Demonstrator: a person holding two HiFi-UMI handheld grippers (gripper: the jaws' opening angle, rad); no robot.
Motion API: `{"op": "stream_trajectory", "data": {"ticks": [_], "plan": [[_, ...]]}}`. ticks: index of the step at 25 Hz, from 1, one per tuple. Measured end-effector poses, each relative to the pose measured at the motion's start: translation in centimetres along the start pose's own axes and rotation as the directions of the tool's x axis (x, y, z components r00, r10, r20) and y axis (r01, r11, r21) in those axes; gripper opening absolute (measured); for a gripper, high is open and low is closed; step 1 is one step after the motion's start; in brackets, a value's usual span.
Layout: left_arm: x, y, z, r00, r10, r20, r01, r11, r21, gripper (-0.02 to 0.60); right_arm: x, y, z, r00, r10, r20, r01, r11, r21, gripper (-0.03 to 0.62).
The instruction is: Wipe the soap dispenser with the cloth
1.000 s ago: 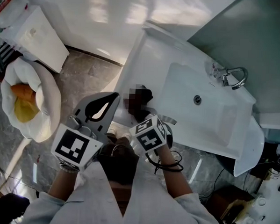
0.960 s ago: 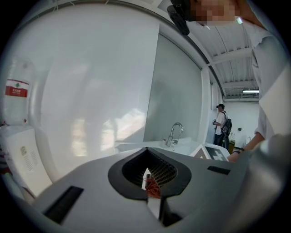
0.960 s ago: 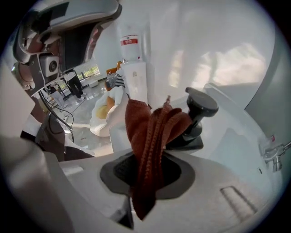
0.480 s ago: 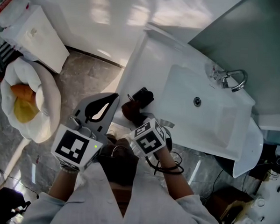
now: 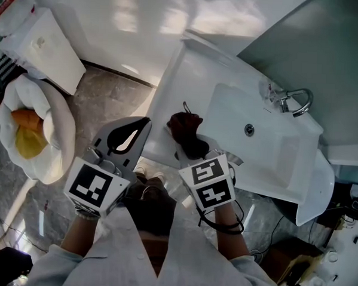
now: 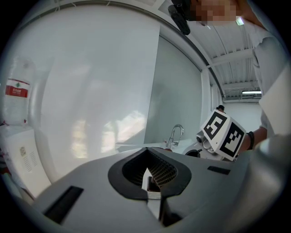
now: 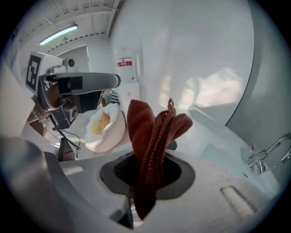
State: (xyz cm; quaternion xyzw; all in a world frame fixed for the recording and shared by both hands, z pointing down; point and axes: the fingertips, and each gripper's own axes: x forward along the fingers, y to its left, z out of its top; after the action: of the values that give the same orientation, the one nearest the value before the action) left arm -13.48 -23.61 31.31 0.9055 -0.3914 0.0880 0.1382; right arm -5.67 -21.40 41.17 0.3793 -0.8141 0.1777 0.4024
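My right gripper (image 5: pixel 193 151) is shut on a dark red knitted cloth (image 5: pixel 185 131), held over the left rim of the white sink (image 5: pixel 189 68). In the right gripper view the cloth (image 7: pixel 152 136) stands up bunched between the jaws of the right gripper (image 7: pixel 141 200). A small dark thing (image 7: pixel 175 144) peeks out behind it on the rim; I cannot tell whether it is the soap dispenser, and in the head view the cloth hides it. My left gripper (image 5: pixel 143 124) is shut and empty, left of the sink over the floor. Its jaws (image 6: pixel 152 182) meet with nothing between them.
A chrome faucet (image 5: pixel 292 99) stands at the far right of the basin. A white bag (image 5: pixel 30 131) with yellow and orange contents lies on the floor at the left, next to a white box (image 5: pixel 46 49). Cables lie on the floor at the lower right.
My right gripper has moved forward and right with the cloth, which now covers the dark thing on the sink rim. The left gripper has stayed put.
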Motion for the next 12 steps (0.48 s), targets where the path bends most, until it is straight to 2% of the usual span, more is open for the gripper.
{"op": "stream_trajectory", "data": {"ticks": [3, 6, 12], "plan": [[-0.1, 0.0, 0.0, 1.000, 0.002, 0.000, -0.002, 1.000, 0.001, 0.005, 1.4, 0.1, -0.5, 1.000, 0.005, -0.027, -0.005, 1.000, -0.002, 0.083], [-0.1, 0.0, -0.1, 1.000, 0.007, 0.000, -0.007, 1.000, 0.001, 0.005, 3.0, 0.6, -1.1, 0.998, 0.014, -0.065, -0.017, 0.998, -0.053, 0.083], [-0.1, 0.2, -0.3, 1.000, 0.019, -0.007, -0.019, 1.000, -0.004, 0.005, 6.1, 1.6, -3.3, 0.987, 0.056, -0.148, -0.070, 0.993, -0.093, 0.083]]}}
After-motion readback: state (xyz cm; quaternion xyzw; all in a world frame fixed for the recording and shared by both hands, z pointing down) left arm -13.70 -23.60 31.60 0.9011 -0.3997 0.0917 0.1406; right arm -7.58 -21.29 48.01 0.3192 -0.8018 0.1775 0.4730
